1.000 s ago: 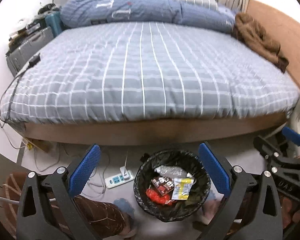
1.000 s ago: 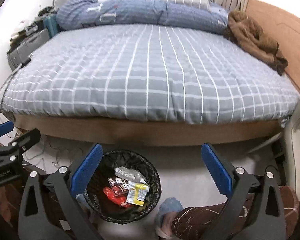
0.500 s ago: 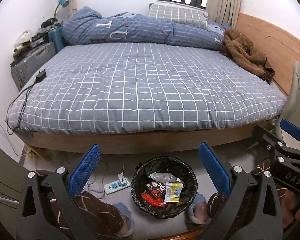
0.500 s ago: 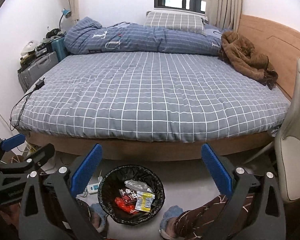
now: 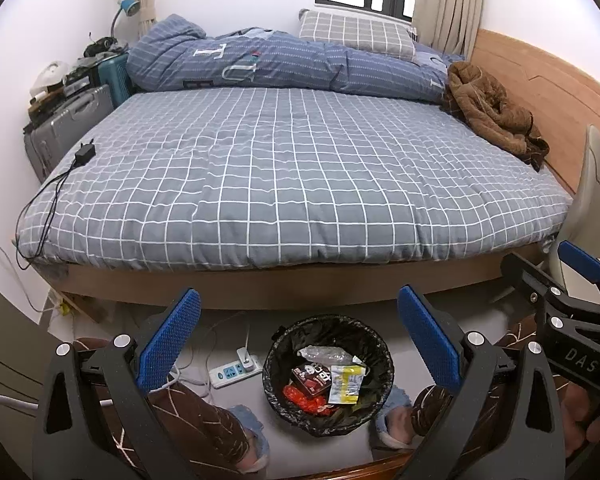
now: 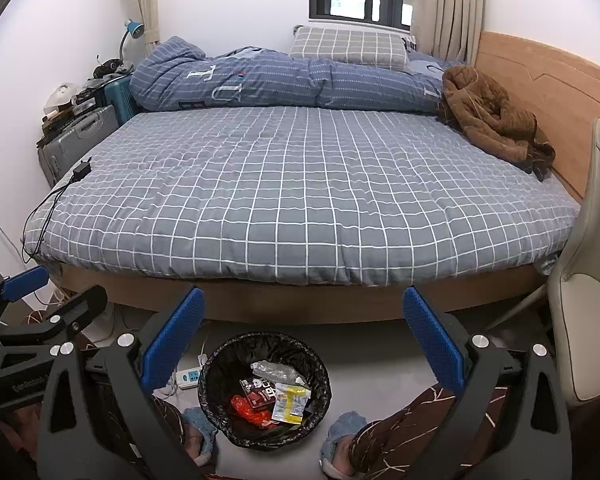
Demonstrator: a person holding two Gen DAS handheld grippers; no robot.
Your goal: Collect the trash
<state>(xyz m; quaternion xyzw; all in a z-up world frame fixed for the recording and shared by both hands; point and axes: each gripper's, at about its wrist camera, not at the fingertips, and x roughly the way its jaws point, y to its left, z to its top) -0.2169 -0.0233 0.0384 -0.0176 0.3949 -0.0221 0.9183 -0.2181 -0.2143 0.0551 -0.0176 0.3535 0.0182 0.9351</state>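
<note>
Standing upright on the floor, one black-lined trash bin (image 5: 327, 376) holds roughly four wrappers. Left gripper (image 5: 300, 344) and right gripper (image 6: 302, 346) both gape wide, empty.

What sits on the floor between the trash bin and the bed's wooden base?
Left of the trash bin, a white power strip with trailing cables; straight ahead to the bed base, bare floor. Left wrist view shows it best.
</note>
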